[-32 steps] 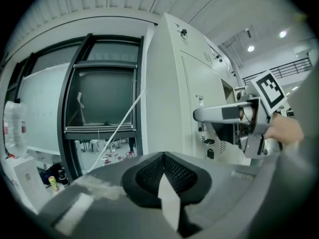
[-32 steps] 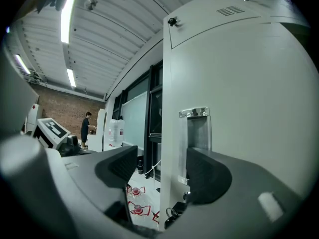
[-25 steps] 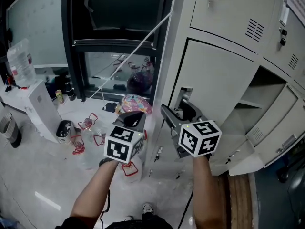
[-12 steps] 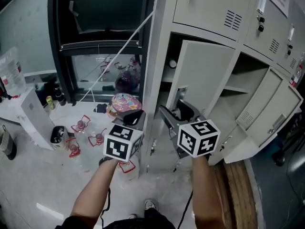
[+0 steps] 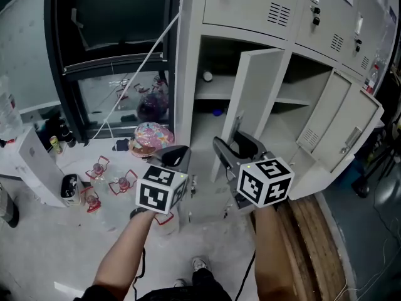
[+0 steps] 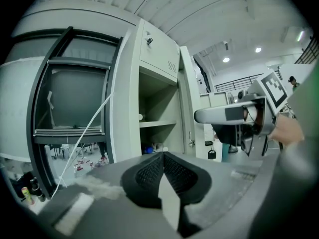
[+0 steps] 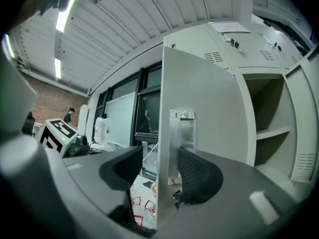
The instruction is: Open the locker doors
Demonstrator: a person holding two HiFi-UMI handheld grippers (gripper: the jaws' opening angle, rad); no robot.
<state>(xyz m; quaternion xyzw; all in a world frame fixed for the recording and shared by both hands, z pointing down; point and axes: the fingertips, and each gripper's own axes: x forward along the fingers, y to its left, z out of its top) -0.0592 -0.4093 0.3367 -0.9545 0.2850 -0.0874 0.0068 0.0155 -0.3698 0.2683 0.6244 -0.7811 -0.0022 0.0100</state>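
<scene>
The grey lockers [image 5: 250,8] stand ahead. The lower left locker door [image 5: 257,99] is swung well out, so its compartment and shelf [image 5: 213,93] show. My right gripper [image 5: 230,148] straddles this door's free edge at the handle recess [image 7: 182,128]. Its jaws are closing: the right pad [image 7: 199,176] sits against the recess and a gap shows beside the left pad. The door [image 7: 209,98] fills the right gripper view between the jaws of my right gripper [image 7: 160,171]. My left gripper [image 5: 177,152] hangs to the left of the door, shut and empty, its pads [image 6: 163,171] together.
Two more lower doors [image 5: 322,115] [image 5: 351,137] hang open to the right. Upper doors are closed. On the floor at left lie red-handled bottles [image 5: 97,168], a colourful bundle [image 5: 150,133] and a white box [image 5: 37,162]. A white cord [image 5: 144,55] slants across the window. Wooden planks [image 5: 313,231] lie at right.
The lower left door has swung from nearly closed to wide open, with my right gripper at its edge. The view has shifted left and up along the lockers.
</scene>
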